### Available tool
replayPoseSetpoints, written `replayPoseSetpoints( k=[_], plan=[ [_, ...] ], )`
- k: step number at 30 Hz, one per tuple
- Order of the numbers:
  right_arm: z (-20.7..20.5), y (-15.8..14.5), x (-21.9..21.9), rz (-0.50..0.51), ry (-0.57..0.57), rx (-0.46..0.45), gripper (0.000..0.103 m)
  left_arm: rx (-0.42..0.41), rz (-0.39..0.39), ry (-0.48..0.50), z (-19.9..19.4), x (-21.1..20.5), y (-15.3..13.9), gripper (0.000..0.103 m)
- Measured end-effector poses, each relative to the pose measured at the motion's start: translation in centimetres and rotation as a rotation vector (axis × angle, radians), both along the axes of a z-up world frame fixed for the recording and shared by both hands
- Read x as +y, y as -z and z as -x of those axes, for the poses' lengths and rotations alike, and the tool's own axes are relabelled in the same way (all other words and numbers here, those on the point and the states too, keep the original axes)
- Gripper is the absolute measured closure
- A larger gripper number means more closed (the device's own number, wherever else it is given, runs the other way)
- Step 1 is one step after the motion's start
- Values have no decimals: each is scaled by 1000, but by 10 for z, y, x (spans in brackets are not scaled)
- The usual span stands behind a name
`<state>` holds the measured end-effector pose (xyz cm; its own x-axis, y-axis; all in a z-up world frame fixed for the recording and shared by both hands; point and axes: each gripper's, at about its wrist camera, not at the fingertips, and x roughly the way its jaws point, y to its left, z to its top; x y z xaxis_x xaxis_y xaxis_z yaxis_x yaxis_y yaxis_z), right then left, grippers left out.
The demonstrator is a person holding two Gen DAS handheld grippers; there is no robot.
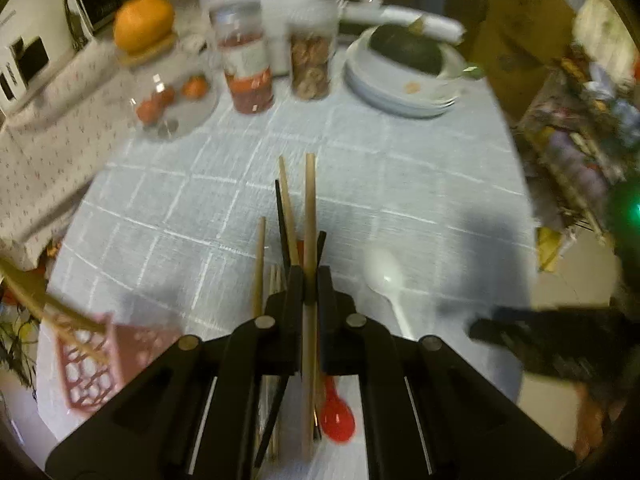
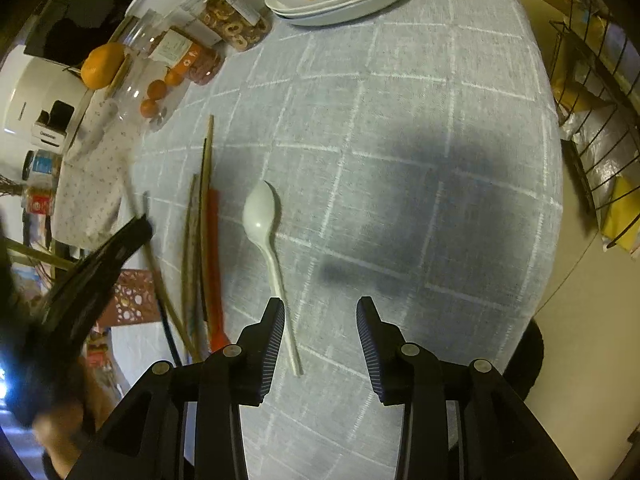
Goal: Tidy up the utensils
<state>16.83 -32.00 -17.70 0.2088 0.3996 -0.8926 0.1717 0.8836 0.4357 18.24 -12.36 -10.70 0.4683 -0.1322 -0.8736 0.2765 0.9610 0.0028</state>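
My left gripper (image 1: 310, 280) was clenched on one wooden chopstick (image 1: 309, 208) above the others on the tablecloth (image 1: 400, 184); so thin a pinch risked it swivelling loose. My right gripper (image 2: 320, 332) gaped, empty, beside the white spoon (image 2: 262, 216).

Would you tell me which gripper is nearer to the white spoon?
Right. The right gripper hangs open over the white spoon's handle; the left gripper, shut on a wooden chopstick, is off beside it.

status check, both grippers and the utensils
Left gripper shut on wooden chopstick. Right gripper open, empty, over white spoon handle. Nothing in the way.
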Motion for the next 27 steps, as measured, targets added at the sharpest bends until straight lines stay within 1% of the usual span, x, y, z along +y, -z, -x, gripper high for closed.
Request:
replayPoseSetpoints(
  k=[4,6,9,11,13,14,15,16,17,18,19,21,23,25,27],
  plan=[
    [-8,-4,12,45,-31,-22,65,-62,30,29,34,23,-32,96],
    [-15,-6,20,97,-52,-37,65,-86,67,20,52,39,-47,96],
    [-25,-2,29,125,-50,-44,65,-122,102,27,78,54,-63,96],
    [-30,3,36,131,-56,-30,65,-117,121,46,91,63,-68,96],
    [-32,4,41,150,-60,-25,65,-70,137,73,90,66,-60,96],
    [-33,4,44,158,-66,-25,65,-59,129,85,90,64,-57,96],
    [-34,3,47,162,-77,-27,65,-30,107,105,87,60,-49,96],
    [-34,2,49,163,-84,-30,65,-7,102,106,84,57,-44,94],
    [-34,1,50,164,-89,-34,65,24,112,103,80,56,-37,90],
    [-34,0,50,165,-91,-36,65,51,125,107,78,55,-32,82],
    [-34,0,48,165,-89,-37,65,78,139,105,72,52,-25,81],
    [-31,0,41,164,-79,-32,64,90,139,95,62,48,-16,81],
    [-28,1,37,162,-81,-22,64,90,109,98,53,40,-8,81],
    [-27,2,32,156,-84,-17,64,120,87,86,42,36,2,81],
    [-27,1,27,150,-73,-18,64,157,93,62,28,32,13,81]
  ],
)
